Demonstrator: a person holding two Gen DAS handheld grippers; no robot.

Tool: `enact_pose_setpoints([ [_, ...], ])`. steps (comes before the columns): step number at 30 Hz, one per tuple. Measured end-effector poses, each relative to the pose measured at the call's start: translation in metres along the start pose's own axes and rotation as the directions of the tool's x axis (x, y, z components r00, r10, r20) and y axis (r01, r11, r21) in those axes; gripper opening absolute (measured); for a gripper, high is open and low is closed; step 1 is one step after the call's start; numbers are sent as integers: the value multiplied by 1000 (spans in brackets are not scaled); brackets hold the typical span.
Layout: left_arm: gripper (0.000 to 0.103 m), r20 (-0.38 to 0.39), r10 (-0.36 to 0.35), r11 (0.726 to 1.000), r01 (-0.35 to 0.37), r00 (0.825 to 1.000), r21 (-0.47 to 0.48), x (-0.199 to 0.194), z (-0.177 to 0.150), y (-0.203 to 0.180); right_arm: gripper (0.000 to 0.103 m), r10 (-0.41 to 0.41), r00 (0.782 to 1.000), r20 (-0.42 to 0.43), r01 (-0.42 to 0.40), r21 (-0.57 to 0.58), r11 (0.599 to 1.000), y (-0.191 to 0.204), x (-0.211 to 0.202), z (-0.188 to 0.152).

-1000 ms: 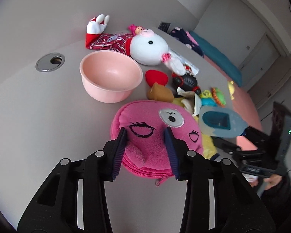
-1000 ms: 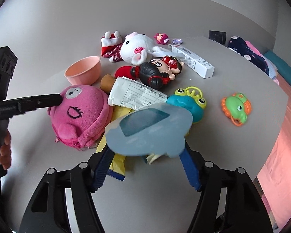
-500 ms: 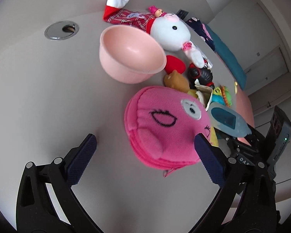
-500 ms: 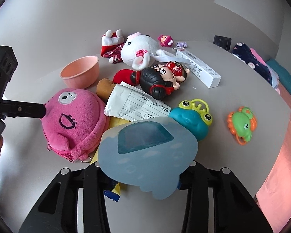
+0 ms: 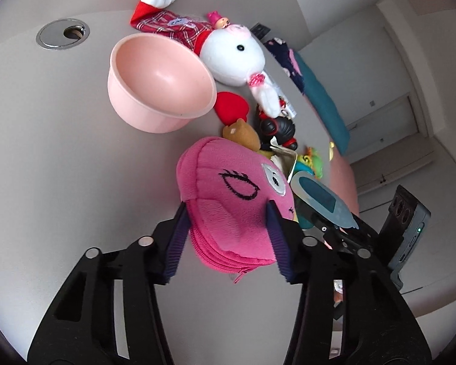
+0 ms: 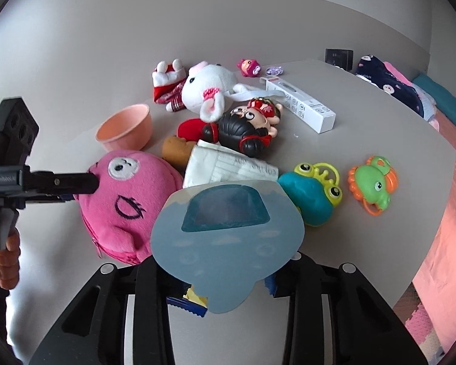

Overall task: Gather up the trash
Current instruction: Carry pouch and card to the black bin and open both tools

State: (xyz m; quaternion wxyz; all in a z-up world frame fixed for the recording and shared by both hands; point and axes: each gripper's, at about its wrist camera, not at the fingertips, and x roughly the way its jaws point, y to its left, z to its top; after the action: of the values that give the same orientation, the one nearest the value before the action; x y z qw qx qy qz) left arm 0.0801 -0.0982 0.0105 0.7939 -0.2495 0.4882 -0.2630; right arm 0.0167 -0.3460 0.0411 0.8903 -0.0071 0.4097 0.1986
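Left claw (image 5: 226, 237) is clamped on the pink plush pouch (image 5: 234, 200) at lower centre of the left wrist frame, one pad pressing each side of its near end. Right claw (image 6: 225, 276) holds a pale blue blister pack (image 6: 225, 243) with a teal window, bottom centre of the right wrist frame; pack hides the fingertips. A yellow and blue wrapper (image 6: 193, 302) pokes out under the pack's lower edge. Folded lined paper (image 6: 228, 167) lies mid-frame on the grey table (image 6: 380, 127), between the pouch and a blue frog toy (image 6: 313, 196). Pink bowl (image 5: 161, 82) sits upper left of the pouch, white bunny plush (image 5: 237, 57) beyond it.
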Motion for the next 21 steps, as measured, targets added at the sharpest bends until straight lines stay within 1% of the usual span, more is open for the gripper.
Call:
enact_pose_setpoints([
  [2, 42, 4, -2, 1000, 2, 1000, 13, -2, -1, -3, 37, 11, 1000, 22, -12, 13, 1000, -1, -7, 2],
  [4, 40, 7, -1, 1000, 1, 1000, 25, -7, 0, -8, 37, 12, 999, 51, -13, 19, 1000, 0, -15, 5],
  [9, 39, 87, 18, 994, -27, 996, 104, -34, 8, -39, 37, 18, 994, 109, -22, 32, 999, 3, -37, 10],
  [14, 39, 127, 20, 986, -40, 992, 161, -55, 15, -66, 37, 14, 987, 162, -24, 58, 998, -3, -64, 13],
  [17, 39, 120, 2, 979, -26, 993, 200, -54, 16, -89, 37, -1, 981, 193, -12, 66, 998, -9, -83, 10],
  [21, 39, 94, -8, 963, -18, 996, 270, -38, 11, -128, 37, -48, 973, 227, 26, 96, 995, -30, -112, 1],
])
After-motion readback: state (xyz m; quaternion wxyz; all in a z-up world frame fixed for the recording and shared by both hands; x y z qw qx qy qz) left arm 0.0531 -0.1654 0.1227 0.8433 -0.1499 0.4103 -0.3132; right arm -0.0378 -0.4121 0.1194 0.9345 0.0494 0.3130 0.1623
